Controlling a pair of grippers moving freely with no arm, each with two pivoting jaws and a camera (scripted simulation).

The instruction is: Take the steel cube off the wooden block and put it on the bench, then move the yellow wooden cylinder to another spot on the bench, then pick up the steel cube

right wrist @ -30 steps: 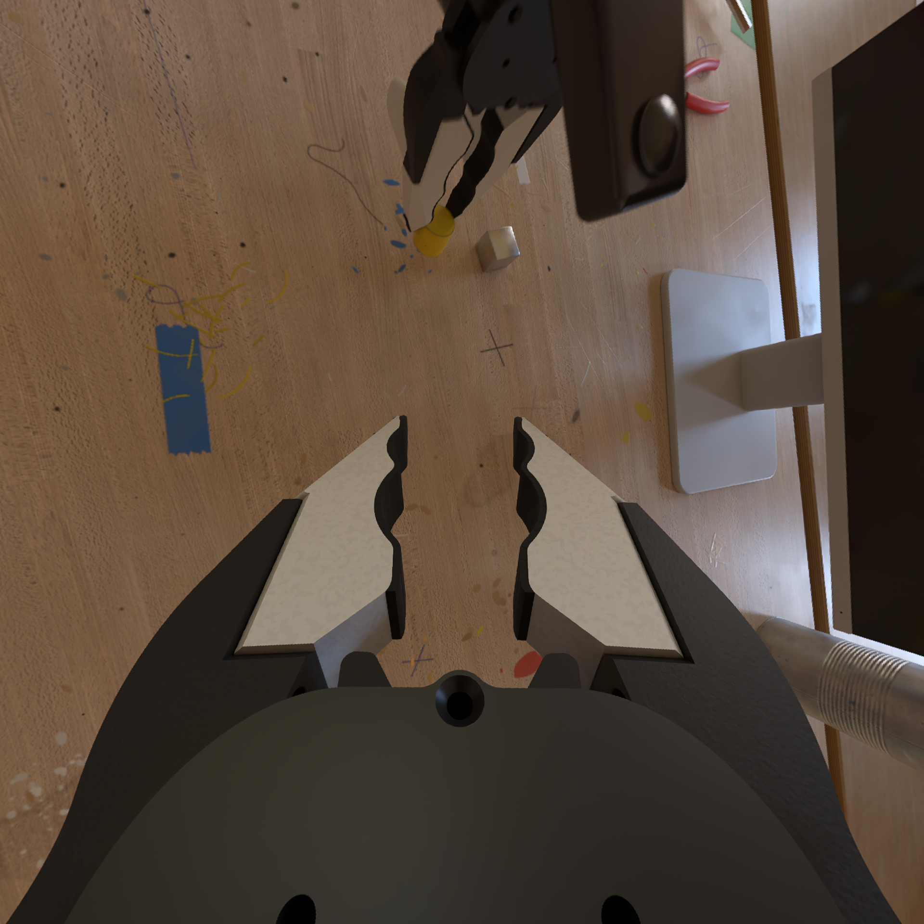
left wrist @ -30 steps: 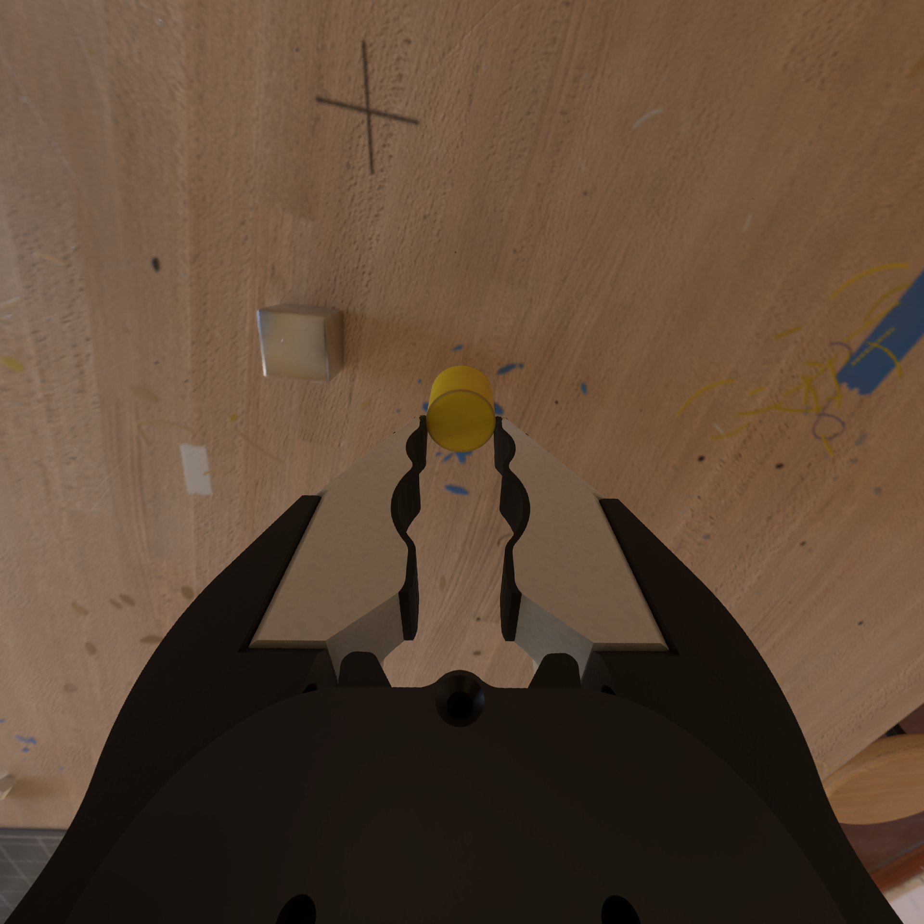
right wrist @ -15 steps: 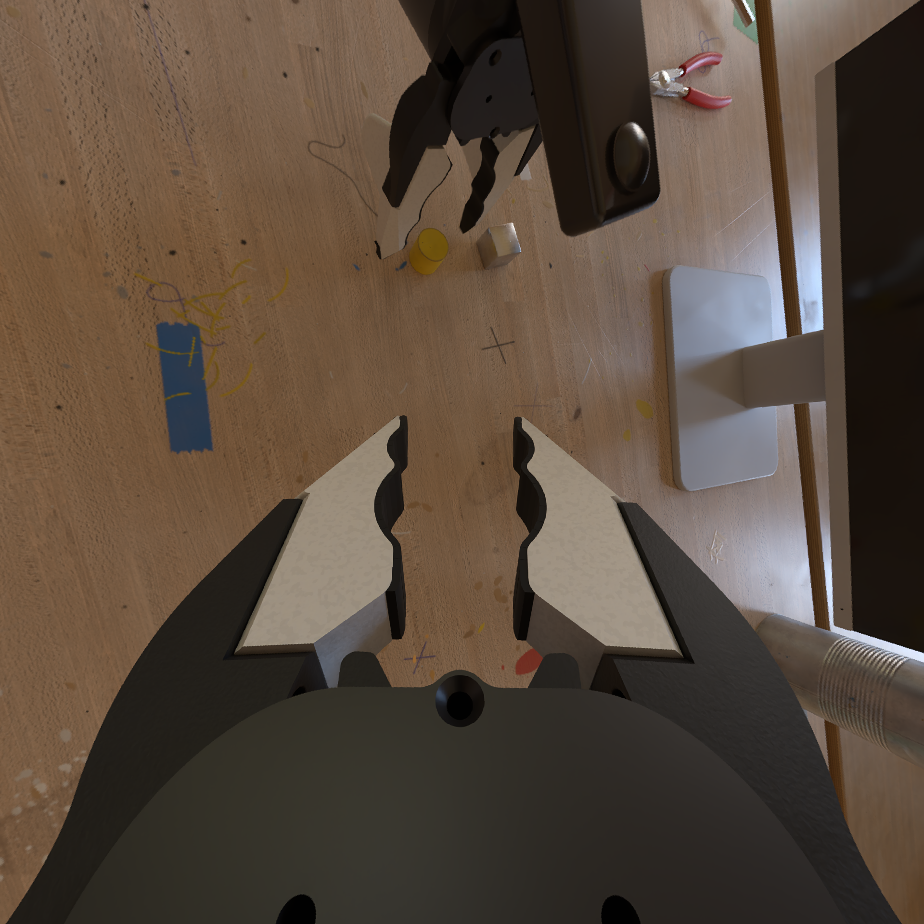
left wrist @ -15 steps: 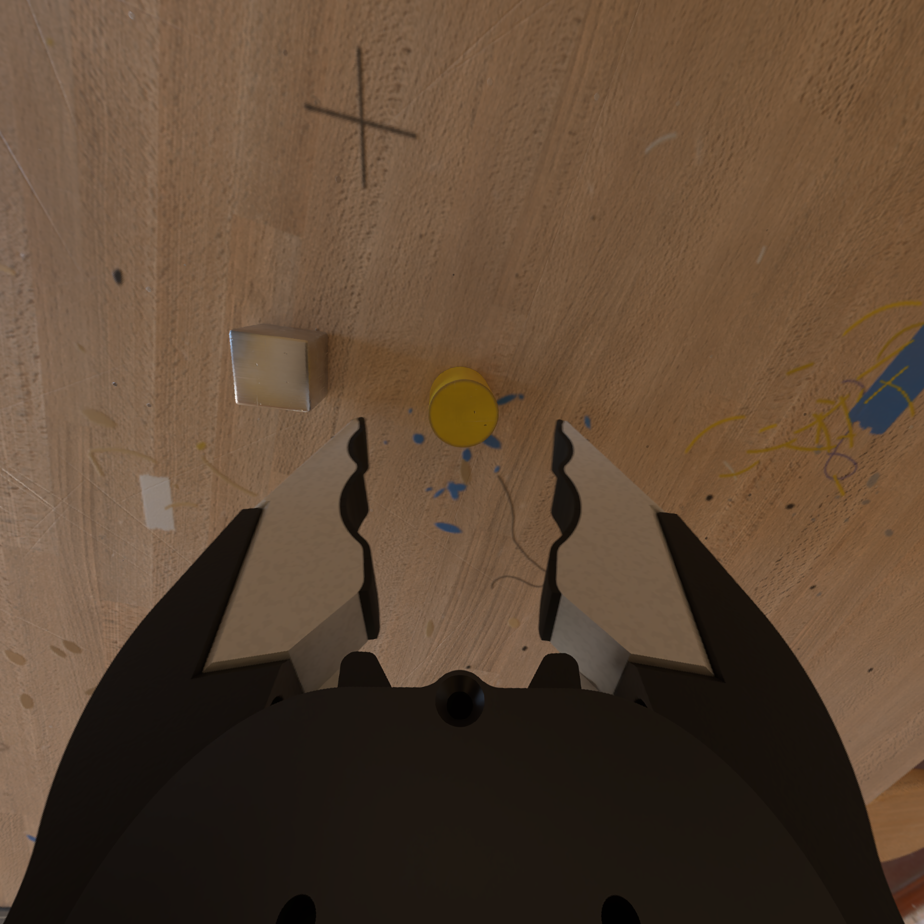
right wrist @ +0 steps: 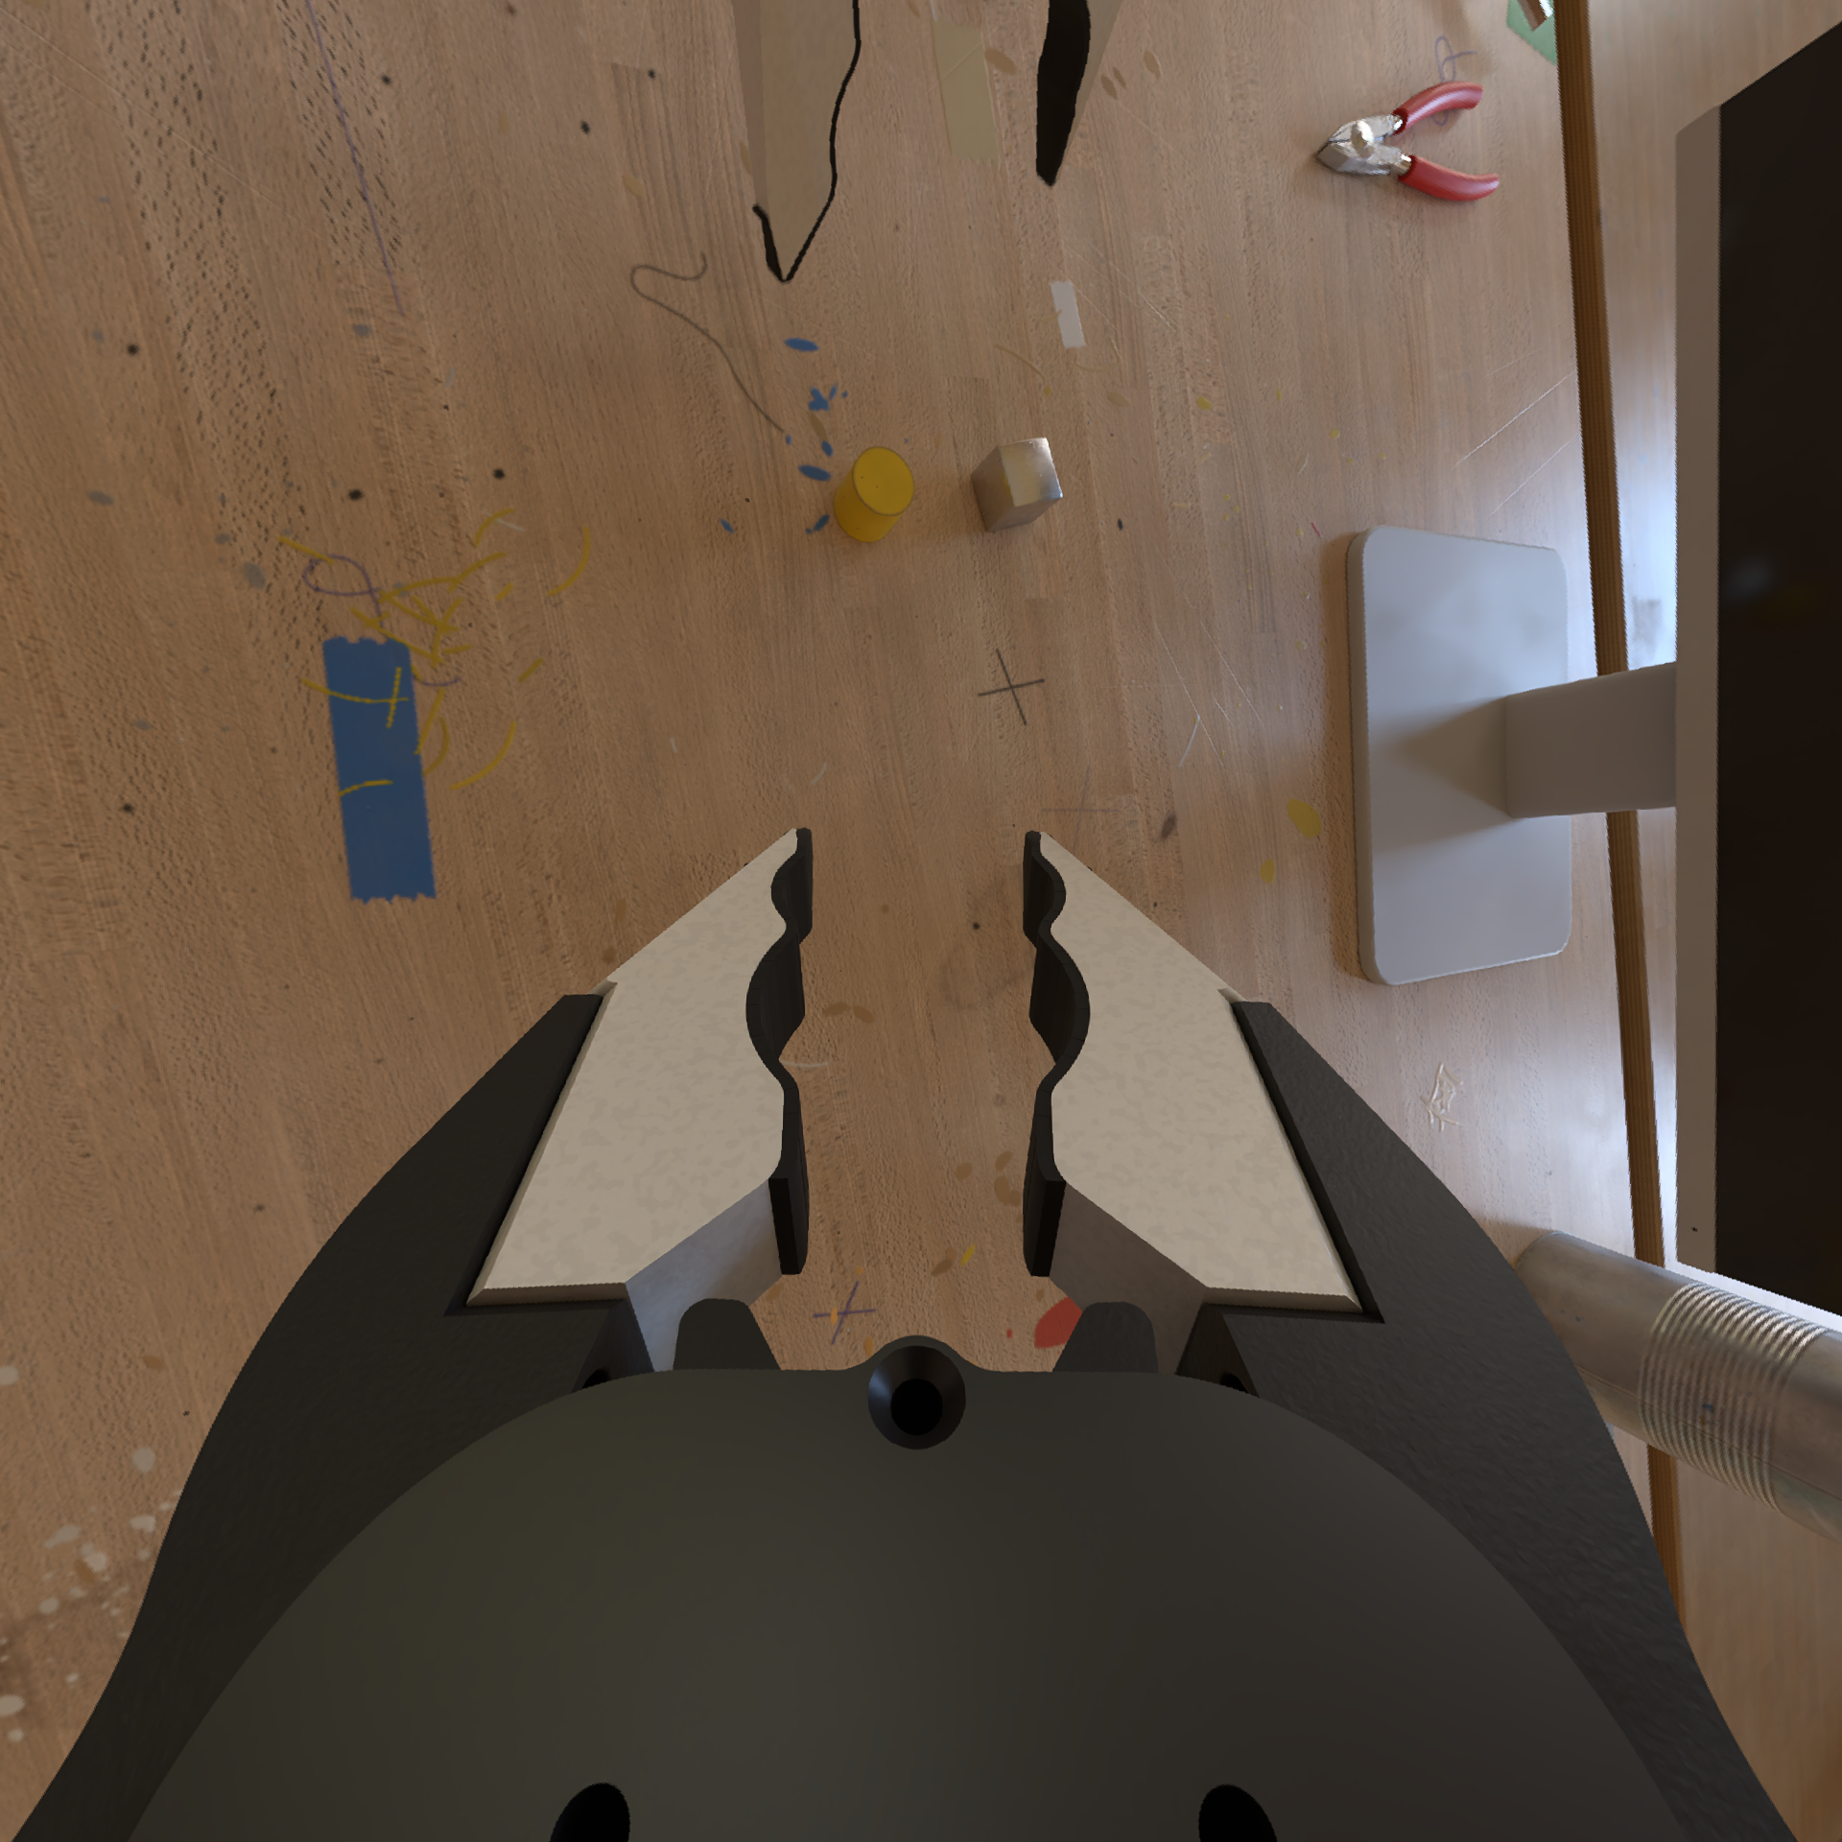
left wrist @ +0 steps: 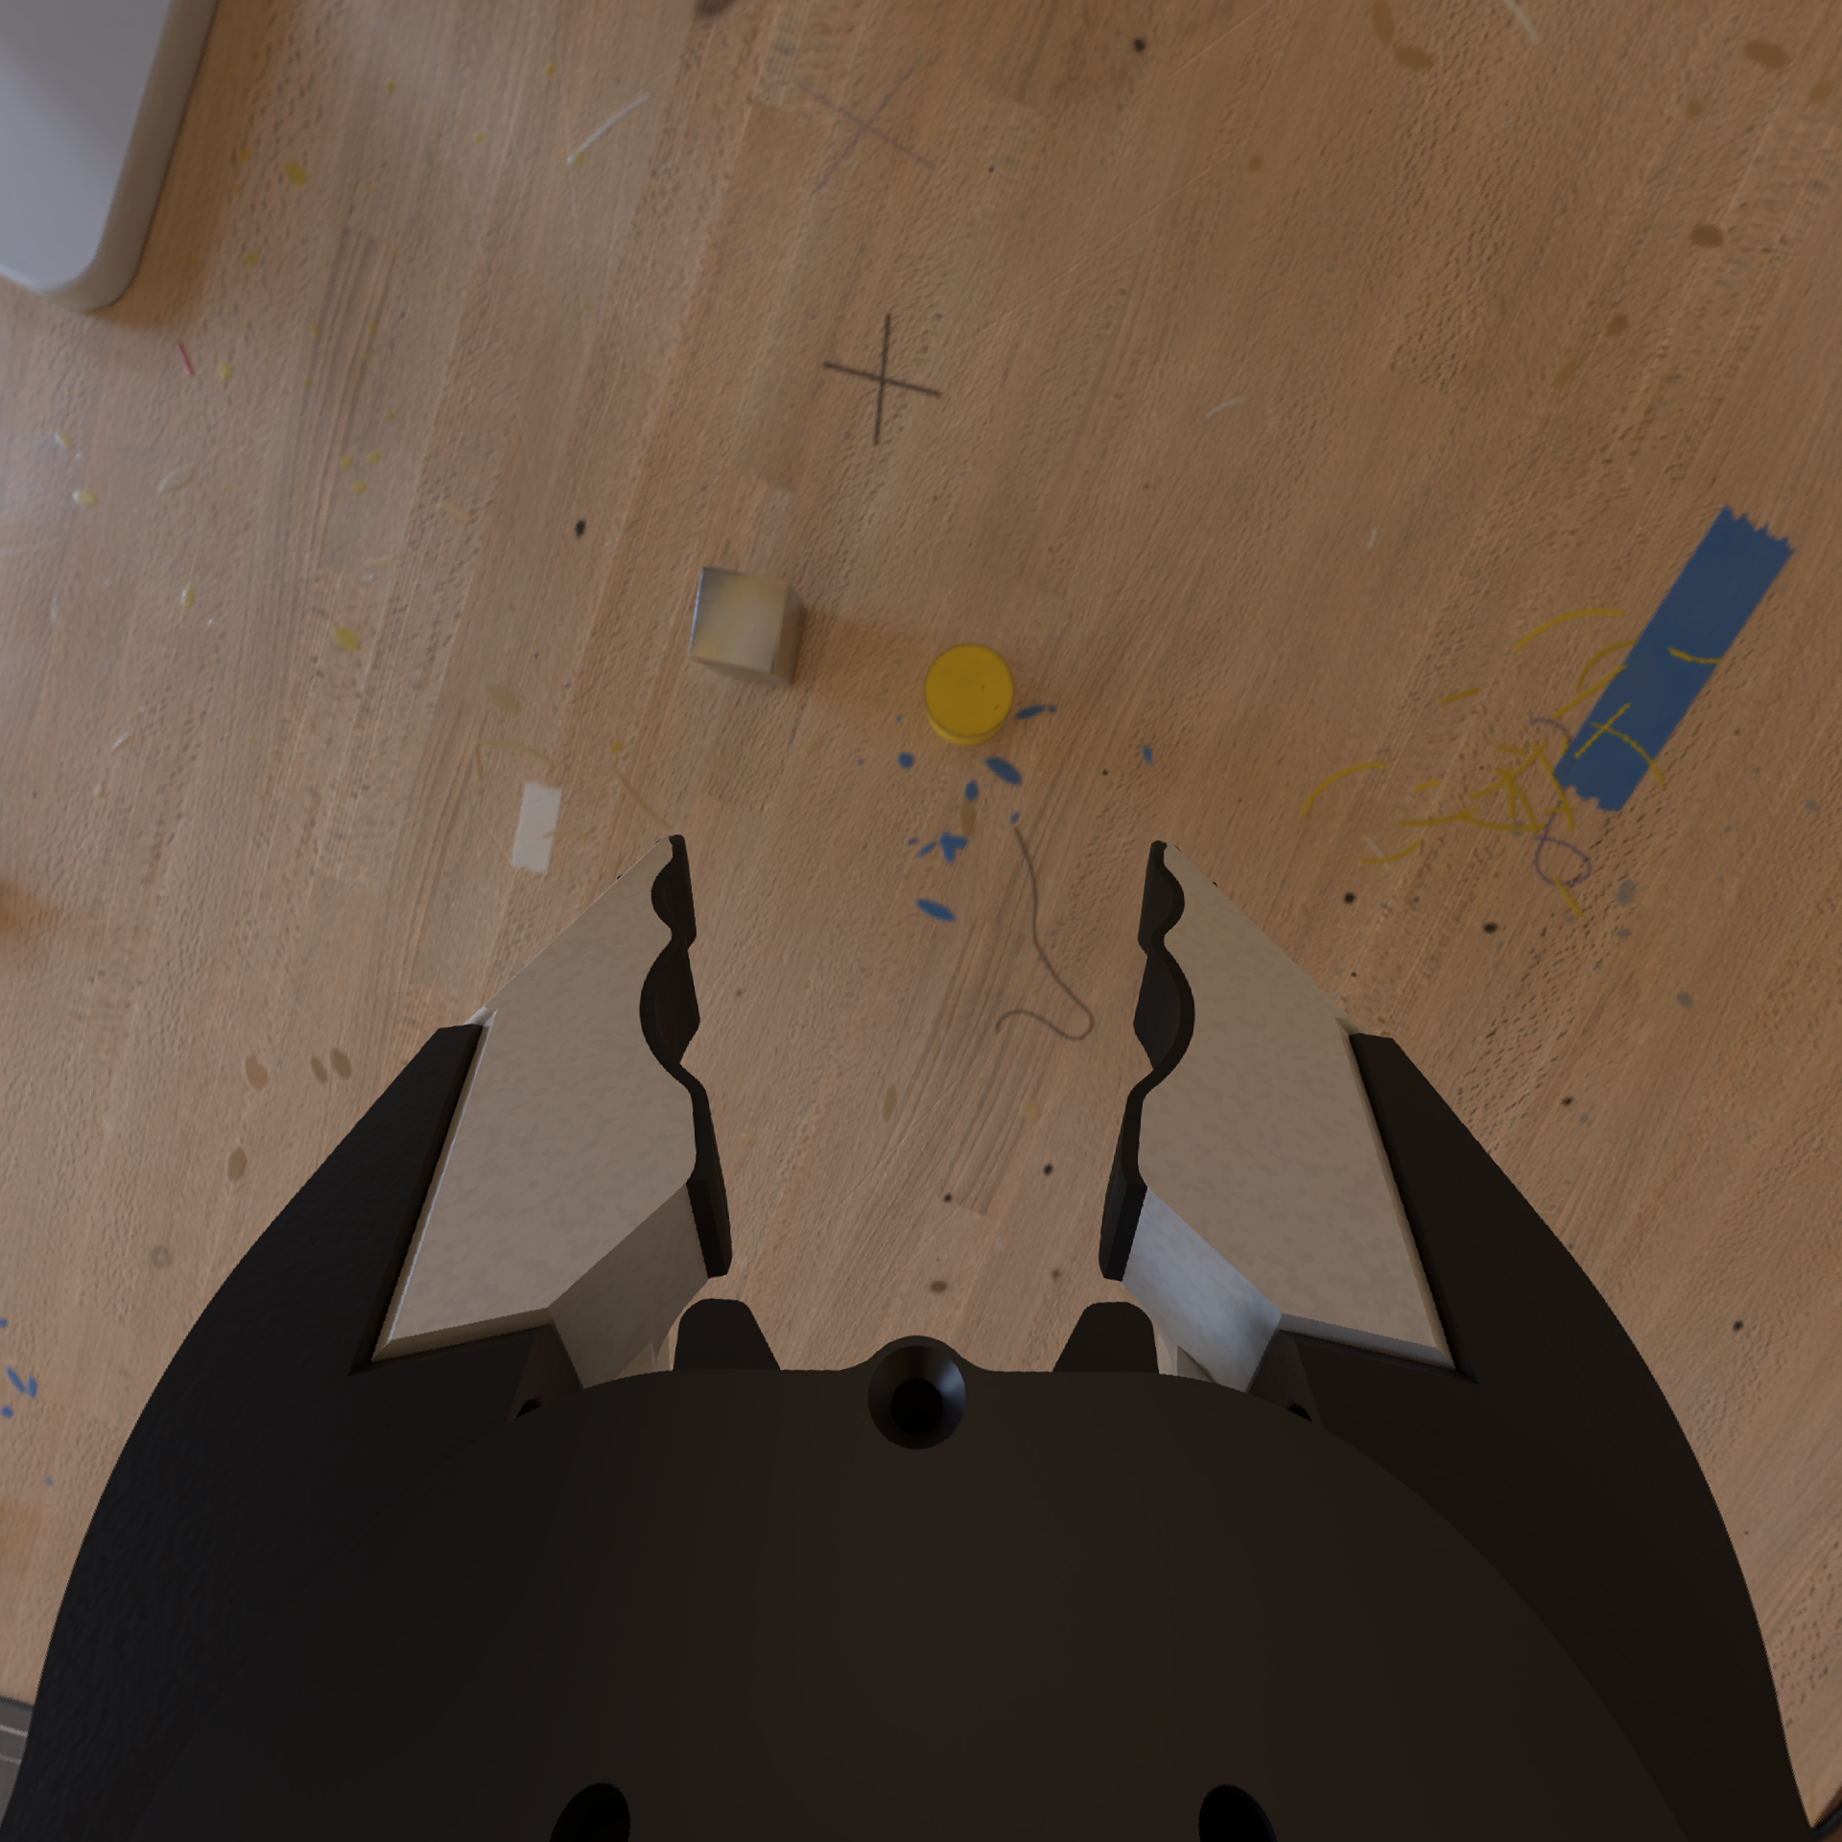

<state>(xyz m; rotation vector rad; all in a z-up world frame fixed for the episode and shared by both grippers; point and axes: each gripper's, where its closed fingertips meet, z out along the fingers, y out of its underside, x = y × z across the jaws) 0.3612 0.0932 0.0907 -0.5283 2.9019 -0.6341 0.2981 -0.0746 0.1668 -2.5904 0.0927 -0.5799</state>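
Observation:
The yellow wooden cylinder (left wrist: 969,694) stands upright on the wooden bench (left wrist: 1296,299), ahead of my left gripper (left wrist: 912,847). The steel cube (left wrist: 746,625) rests on the bench just left of it, a small gap between them. My left gripper is wide open and empty, raised well above both. In the right wrist view the cylinder (right wrist: 873,494) and cube (right wrist: 1017,483) sit far ahead of my right gripper (right wrist: 915,837), which is open and empty. The left gripper's fingertips (right wrist: 797,199) show at the top edge there. The wooden block is not in view.
A monitor's grey stand base (right wrist: 1460,748) and dark screen (right wrist: 1774,698) are at the right. Red-handled pliers (right wrist: 1410,145) lie far right. A metal tube (right wrist: 1694,1366) is at the lower right. Blue tape (right wrist: 379,767) lies at the left. A pencil cross (left wrist: 882,379) marks the bench.
My left gripper let go of the yellow cylinder, opened wide and rose away from it. The cylinder stays standing beside the cube. My right gripper has not moved.

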